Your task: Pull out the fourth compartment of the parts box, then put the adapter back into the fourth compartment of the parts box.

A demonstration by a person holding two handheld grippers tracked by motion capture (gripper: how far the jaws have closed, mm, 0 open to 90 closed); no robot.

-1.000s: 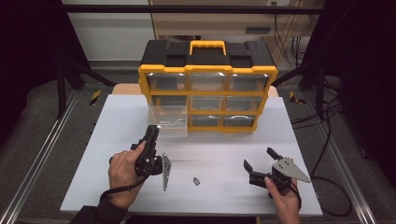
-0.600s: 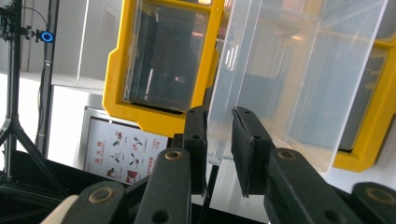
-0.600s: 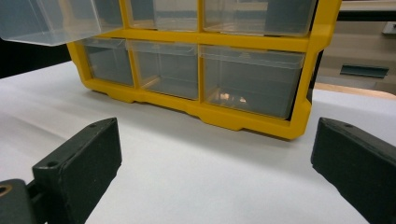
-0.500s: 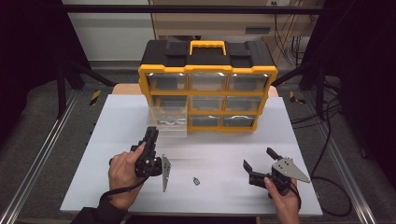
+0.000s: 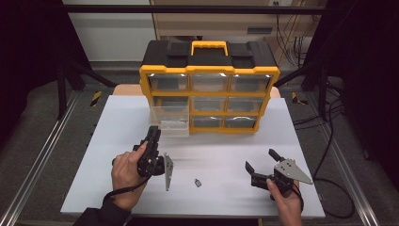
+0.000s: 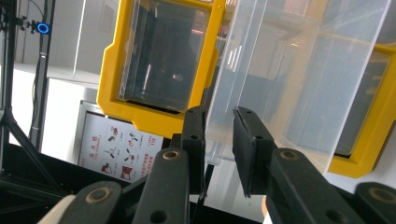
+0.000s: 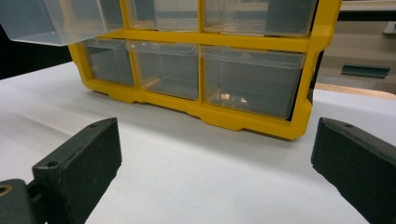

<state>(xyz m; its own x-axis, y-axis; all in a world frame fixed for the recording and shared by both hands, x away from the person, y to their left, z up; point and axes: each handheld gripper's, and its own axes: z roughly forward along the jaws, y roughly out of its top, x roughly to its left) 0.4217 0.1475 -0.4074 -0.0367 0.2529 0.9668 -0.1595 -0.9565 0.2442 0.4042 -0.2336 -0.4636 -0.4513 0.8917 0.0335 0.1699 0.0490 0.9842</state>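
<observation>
The left claw (image 5: 151,136) sits at the front edge of the pulled-out clear drawer (image 5: 170,120), which juts from the middle row, left column of the yellow-and-black organizer cabinet (image 5: 209,84) on the white counter (image 5: 226,155). In the left gripper view its jaws straddle the drawer's clear front wall (image 6: 219,140) with a gap showing at each pad; they have just been opening, so the grip is released. The right claw (image 5: 260,160) rests near the counter's front right, jaws spread wide and empty. A small dark clip (image 5: 198,182) lies between the two hands
</observation>
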